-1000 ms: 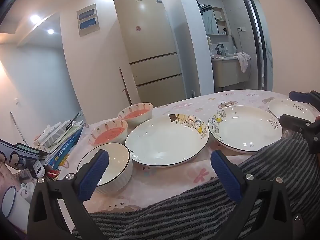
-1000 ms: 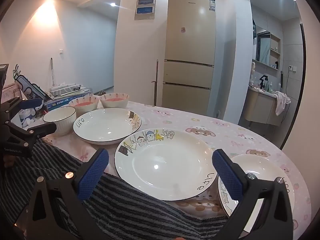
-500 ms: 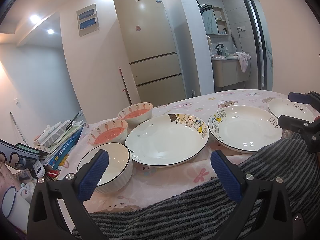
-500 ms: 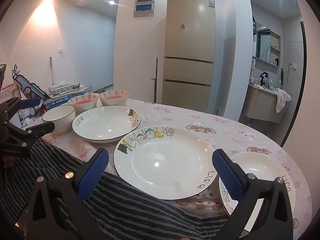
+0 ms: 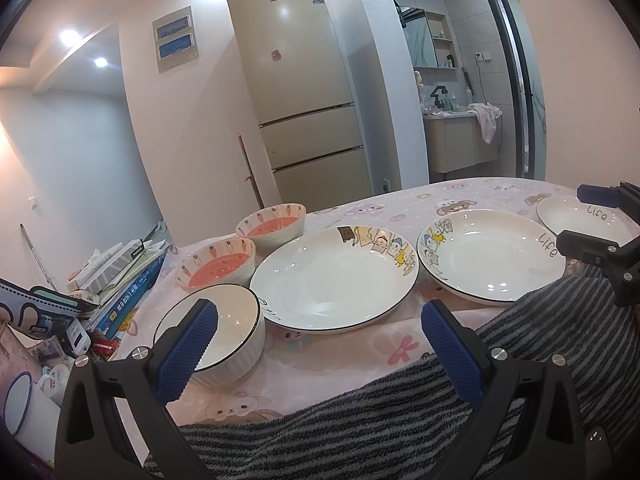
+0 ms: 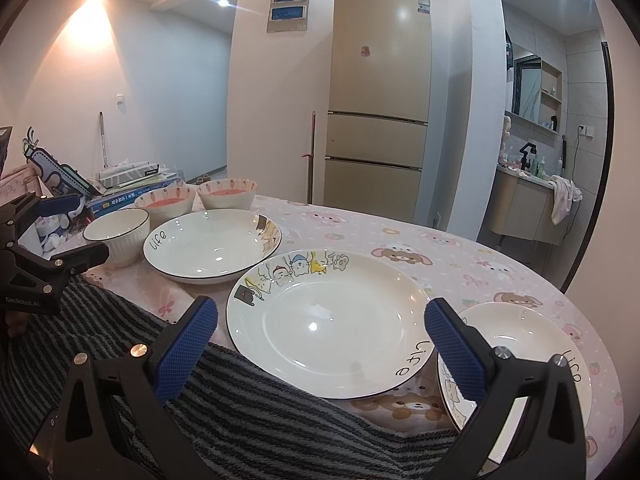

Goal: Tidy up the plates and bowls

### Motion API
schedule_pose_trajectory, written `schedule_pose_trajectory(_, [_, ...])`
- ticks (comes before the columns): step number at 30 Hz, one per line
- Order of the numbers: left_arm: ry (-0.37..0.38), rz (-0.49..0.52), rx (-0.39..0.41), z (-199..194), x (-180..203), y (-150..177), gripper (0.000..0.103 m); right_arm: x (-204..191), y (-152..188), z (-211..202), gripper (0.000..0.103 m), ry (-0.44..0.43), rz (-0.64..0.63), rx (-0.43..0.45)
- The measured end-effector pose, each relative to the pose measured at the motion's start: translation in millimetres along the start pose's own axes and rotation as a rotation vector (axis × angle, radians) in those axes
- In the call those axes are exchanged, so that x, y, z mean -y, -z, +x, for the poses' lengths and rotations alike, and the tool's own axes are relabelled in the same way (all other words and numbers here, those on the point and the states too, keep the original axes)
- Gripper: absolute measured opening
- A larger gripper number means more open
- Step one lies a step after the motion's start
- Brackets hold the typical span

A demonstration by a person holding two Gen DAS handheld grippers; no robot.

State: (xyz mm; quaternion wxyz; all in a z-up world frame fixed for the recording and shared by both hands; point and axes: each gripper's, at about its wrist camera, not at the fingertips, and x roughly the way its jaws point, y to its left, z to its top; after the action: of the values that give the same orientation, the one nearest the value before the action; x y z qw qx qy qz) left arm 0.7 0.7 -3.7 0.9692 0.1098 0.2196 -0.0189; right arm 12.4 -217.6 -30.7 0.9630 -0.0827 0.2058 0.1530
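Both the left tongs (image 5: 318, 342) and the right tongs (image 6: 320, 342) are held spread and empty before the desk (image 6: 460, 248), so nothing is yet grasped, and a plate (image 6: 332, 320) must probably be approached first for stacking.

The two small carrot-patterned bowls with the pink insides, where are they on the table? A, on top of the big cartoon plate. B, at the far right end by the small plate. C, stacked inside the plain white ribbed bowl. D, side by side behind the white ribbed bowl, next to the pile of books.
D: the two carrot-patterned bowls sit side by side behind the white ribbed bowl, beside the pile of books.
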Motion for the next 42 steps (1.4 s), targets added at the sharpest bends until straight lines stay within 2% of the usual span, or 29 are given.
schedule_pose_trajectory(25, [-0.007,0.01,0.0,0.1,-0.5,3.3,0.103,1.1,1.1,1.3,0.103,-0.003,0.012,-0.008])
schedule_pose_trajectory(30, [0.01,0.038,0.025,-0.7,0.7,4.6,0.103,2.7,1.3,2.1,0.103,-0.007,0.02,-0.014])
schedule_pose_trajectory(35, [-0.016,0.09,0.015,3.2,6.6,5.8,0.103,3.0,1.4,1.5,0.103,-0.008,0.022,-0.016])
schedule_pose_trajectory(42, [-0.014,0.088,0.012,3.1,7.1,4.3,0.103,3.6,0.7,2.2,0.103,-0.01,0.021,-0.015])
